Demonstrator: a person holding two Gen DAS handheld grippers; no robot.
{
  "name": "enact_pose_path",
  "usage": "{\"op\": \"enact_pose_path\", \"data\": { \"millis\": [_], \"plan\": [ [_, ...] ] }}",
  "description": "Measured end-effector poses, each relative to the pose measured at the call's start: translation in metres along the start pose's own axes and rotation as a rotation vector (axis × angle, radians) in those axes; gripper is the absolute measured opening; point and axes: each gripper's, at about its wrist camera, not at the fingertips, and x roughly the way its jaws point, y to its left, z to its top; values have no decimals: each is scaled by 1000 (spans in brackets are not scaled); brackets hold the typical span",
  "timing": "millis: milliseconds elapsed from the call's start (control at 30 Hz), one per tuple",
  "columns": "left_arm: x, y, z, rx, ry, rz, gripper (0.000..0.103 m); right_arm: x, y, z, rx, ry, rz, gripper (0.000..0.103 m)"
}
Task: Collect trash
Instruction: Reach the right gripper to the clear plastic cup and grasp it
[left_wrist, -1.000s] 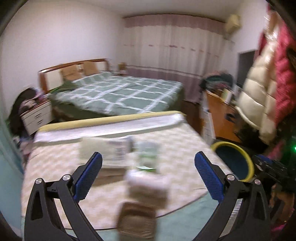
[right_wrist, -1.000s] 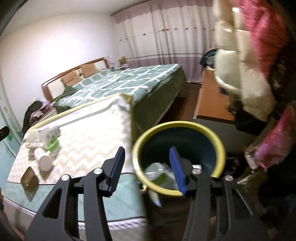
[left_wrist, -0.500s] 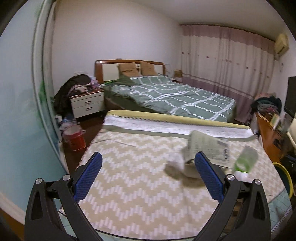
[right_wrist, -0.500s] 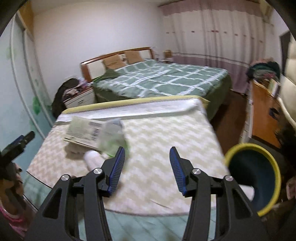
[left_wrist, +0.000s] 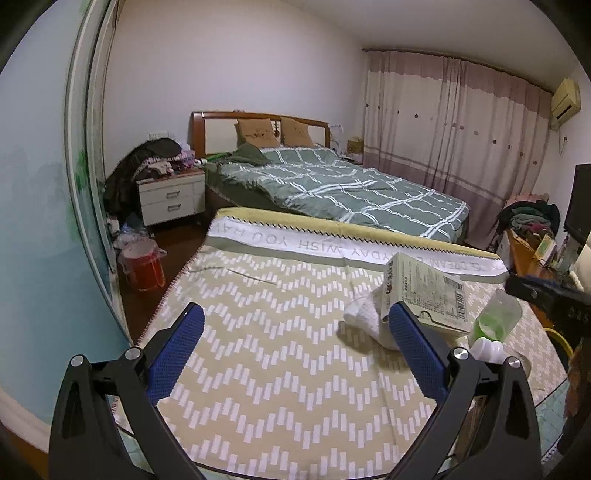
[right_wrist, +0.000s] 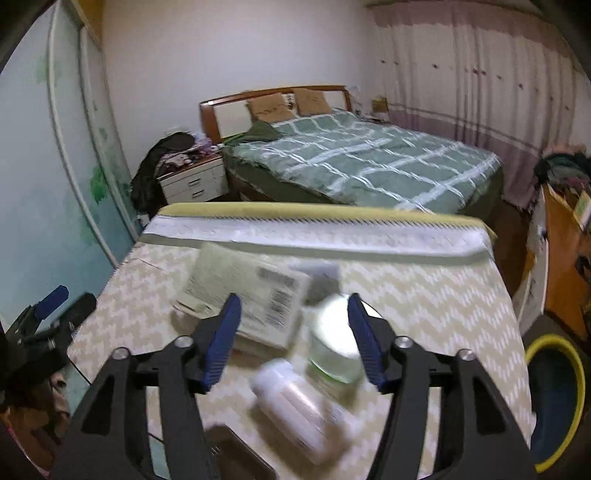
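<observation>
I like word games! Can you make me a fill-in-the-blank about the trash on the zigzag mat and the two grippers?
1. The blue-padded right gripper, jaws opening, holds ____.
2. The printed cardboard box leans on a crumpled ____ sock.
3. The clear plastic bottle holds a little ____ liquid.
4. The dark blue trash bin has a ____ rim.

Missing words: nothing; white; green; yellow

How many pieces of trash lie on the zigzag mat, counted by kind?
Cardboard box: 1
Green-tinted clear bottle: 1
White bottle: 1
White crumpled cloth or paper: 1
Brown flat item at the near edge, blurred: 1
Total: 5
</observation>
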Motion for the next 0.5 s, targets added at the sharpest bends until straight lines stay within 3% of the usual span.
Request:
{"op": "enact_pose_path", "data": {
  "millis": [200,500],
  "plan": [
    [-3,5,0,5,-8,41,98,12,16,11,-45,7,-4,60],
    [1,0,-2,16,12,20,98,19,-21,-11,42,47,-95,64]
  ]
}}
